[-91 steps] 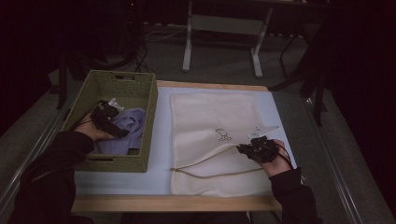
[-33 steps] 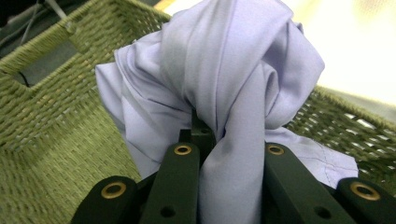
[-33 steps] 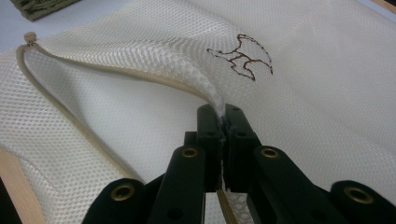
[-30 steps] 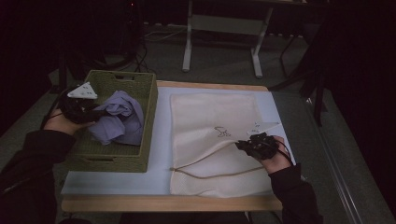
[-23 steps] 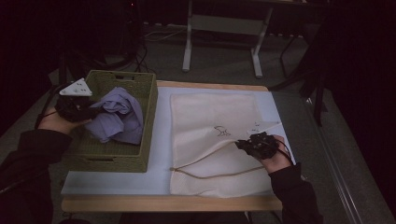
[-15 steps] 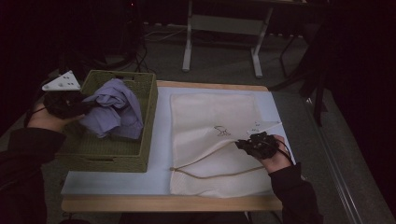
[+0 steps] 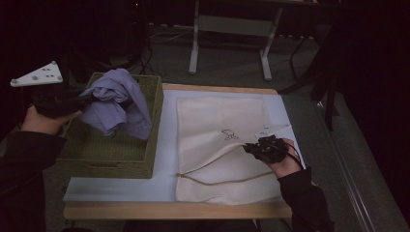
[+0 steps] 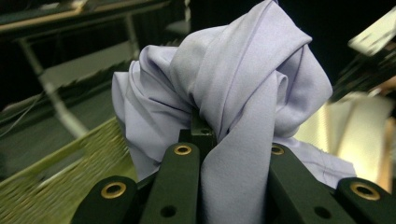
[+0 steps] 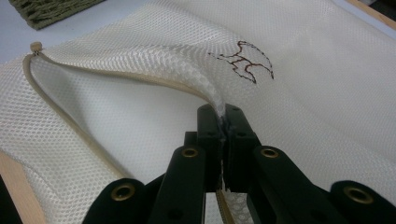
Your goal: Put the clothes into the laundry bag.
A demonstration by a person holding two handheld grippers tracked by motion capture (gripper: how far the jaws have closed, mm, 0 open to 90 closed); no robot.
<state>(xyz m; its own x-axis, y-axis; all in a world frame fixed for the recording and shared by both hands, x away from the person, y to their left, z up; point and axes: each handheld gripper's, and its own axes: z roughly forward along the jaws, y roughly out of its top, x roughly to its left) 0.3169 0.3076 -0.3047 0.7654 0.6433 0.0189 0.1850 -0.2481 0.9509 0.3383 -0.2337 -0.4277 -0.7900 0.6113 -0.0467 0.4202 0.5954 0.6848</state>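
A lilac cloth (image 7: 116, 102) hangs bunched above the green woven basket (image 7: 109, 154) at the table's left. My left gripper (image 7: 80, 100) is shut on it, held up at the basket's left rim; in the left gripper view the cloth (image 8: 233, 102) is pinched between the black jaws and drapes over them. A cream mesh laundry bag (image 7: 217, 125) with a tan drawstring lies flat on the pale blue mat. My right gripper (image 7: 251, 147) is shut on the bag's upper layer near its opening; the mesh (image 9: 196, 77) is lifted into a ridge at my right gripper (image 9: 222, 114).
The basket takes up the table's left side. The mat (image 7: 116, 188) has bare room in front of the basket. A wooden table edge (image 7: 179, 211) runs along the front. Metal table legs (image 7: 196, 43) stand on the floor behind.
My left gripper has lifted the lilac cloth up out of the basket and drawn it toward the left. The right gripper has stayed put on the bag.
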